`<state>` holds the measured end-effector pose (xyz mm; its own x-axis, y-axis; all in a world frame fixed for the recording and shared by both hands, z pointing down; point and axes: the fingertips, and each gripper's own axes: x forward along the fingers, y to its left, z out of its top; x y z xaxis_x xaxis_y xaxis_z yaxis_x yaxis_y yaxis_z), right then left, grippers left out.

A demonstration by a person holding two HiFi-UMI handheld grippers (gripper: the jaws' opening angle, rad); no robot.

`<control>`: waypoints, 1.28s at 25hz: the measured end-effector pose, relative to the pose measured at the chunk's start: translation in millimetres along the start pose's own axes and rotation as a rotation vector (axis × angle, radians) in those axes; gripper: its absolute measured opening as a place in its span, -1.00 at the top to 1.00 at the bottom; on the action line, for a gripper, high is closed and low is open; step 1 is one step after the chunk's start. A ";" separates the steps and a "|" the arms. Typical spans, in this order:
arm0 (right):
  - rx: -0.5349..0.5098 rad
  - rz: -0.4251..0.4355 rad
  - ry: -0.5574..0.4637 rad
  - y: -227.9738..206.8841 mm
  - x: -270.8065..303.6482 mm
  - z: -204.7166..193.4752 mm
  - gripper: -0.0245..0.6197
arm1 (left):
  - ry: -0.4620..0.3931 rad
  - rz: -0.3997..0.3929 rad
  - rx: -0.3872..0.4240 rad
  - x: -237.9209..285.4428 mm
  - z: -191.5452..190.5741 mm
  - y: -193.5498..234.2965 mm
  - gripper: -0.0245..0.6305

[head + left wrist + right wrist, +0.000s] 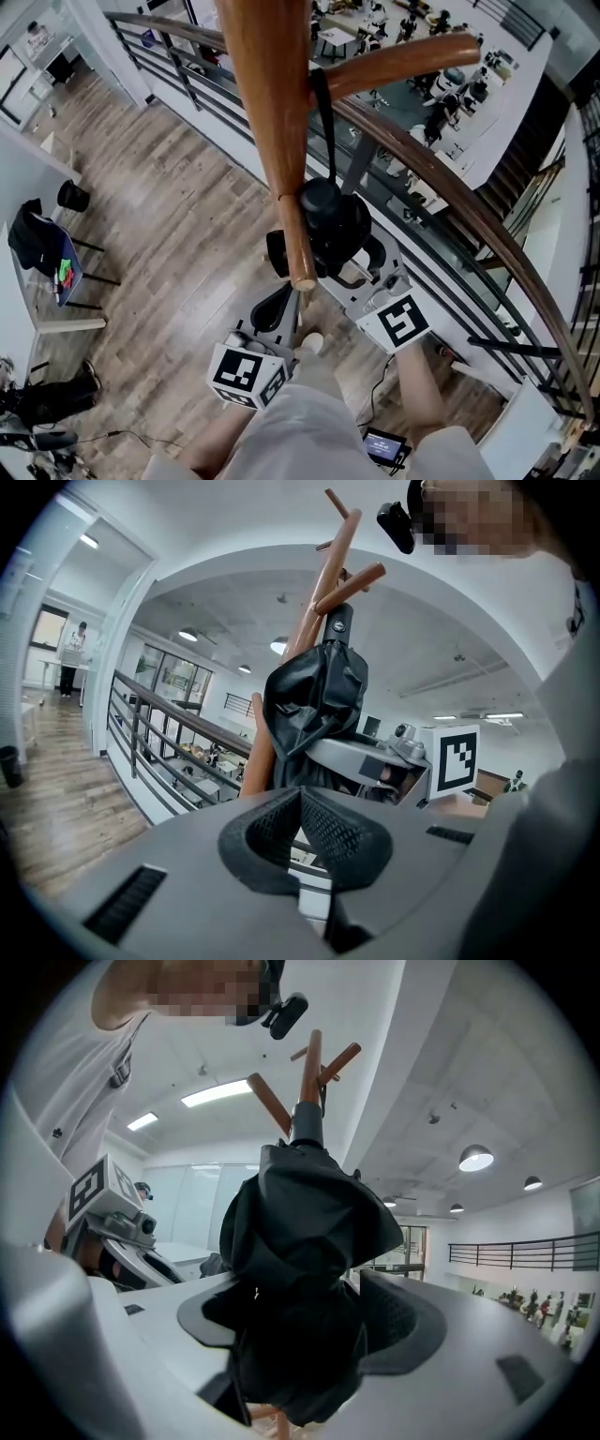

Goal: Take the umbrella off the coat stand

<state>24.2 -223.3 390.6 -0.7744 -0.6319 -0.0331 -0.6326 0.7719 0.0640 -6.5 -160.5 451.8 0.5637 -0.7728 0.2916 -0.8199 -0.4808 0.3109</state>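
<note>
Left gripper (300, 795) closed; right gripper (302, 1321) apparently spread wide.

Umbrella (330, 225): black, folded up, hanging by its strap (323, 122) from a peg (394, 64).
Coat stand (272, 112): brown wood, standing up.

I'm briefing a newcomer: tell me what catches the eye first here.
A folded black umbrella hangs by its strap from a peg of the wooden coat stand, centre of the head view. The right gripper has its jaws wide apart around the umbrella's body; the left gripper is shut and empty.
</note>
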 end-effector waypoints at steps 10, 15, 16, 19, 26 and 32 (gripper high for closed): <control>0.019 0.061 0.015 1.0 18.4 1.0 -0.10 | 0.003 0.005 0.012 1.5 11.4 16.4 0.86; -0.006 0.081 0.007 3.2 20.6 1.7 0.02 | 0.003 0.007 0.018 -1.4 17.0 25.2 0.86; -0.011 0.079 0.009 3.9 20.8 1.5 0.06 | 0.005 0.005 0.020 -1.8 17.5 26.1 0.86; -0.018 0.061 0.014 4.2 20.2 2.4 0.12 | 0.002 -0.008 0.031 -0.7 21.5 27.2 0.86; 0.013 0.047 0.021 7.7 11.6 6.5 0.13 | -0.010 -0.024 0.032 -4.3 27.8 19.7 0.86; -0.005 0.043 0.042 7.0 -0.4 4.9 0.13 | -0.025 -0.025 0.036 -4.3 26.9 10.4 0.86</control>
<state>20.0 -217.3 386.2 -0.7996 -0.6004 0.0116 -0.5984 0.7982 0.0692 -20.1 -173.3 429.5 0.5816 -0.7705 0.2610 -0.8090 -0.5142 0.2847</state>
